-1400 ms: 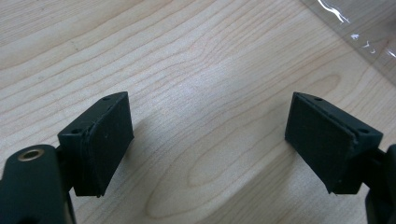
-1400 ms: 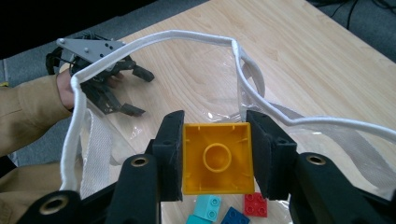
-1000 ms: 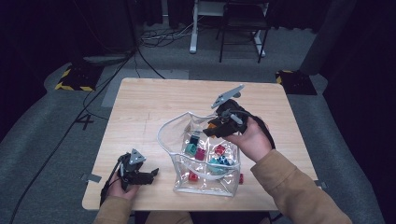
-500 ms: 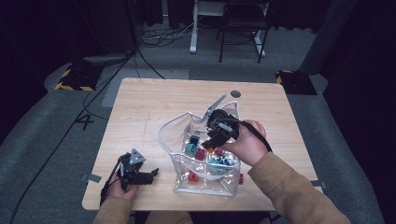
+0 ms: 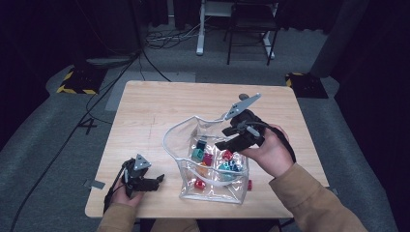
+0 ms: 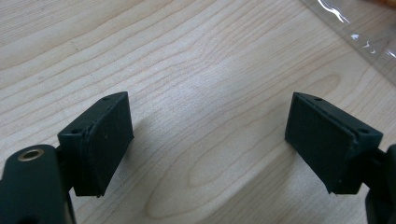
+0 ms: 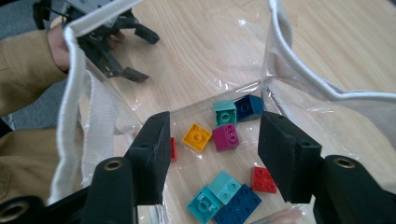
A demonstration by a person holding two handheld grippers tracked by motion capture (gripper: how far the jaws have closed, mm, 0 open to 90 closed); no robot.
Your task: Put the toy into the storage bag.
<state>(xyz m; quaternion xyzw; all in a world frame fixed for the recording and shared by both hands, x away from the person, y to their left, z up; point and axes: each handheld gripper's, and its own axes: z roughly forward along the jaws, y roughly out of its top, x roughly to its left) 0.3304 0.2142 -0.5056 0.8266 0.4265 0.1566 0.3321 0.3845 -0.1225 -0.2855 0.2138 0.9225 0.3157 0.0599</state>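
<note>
The right gripper is held over the open mouth of a clear bag, tipped down toward its inside. Its jaws are spread wide with nothing between them; in the right gripper view bricks are seen through the gap, lying on the bag's bottom. Among them are a yellow brick, a magenta brick, a teal brick touching a dark blue brick at the far end, a red brick, and a nearer cluster of two teal pieces and a blue brick. The bag's white rim is seen curving up on the left of that view and across the right. In the high view the bag stands on the near right part of the table, its mouth wide, with the right hand just right of it.

The left gripper is rested at the near left corner of the table, well apart from the bag. In the left gripper view its jaws are parted over bare wood, nothing held, and a corner of the bag's clear plastic is seen at the upper right.
</note>
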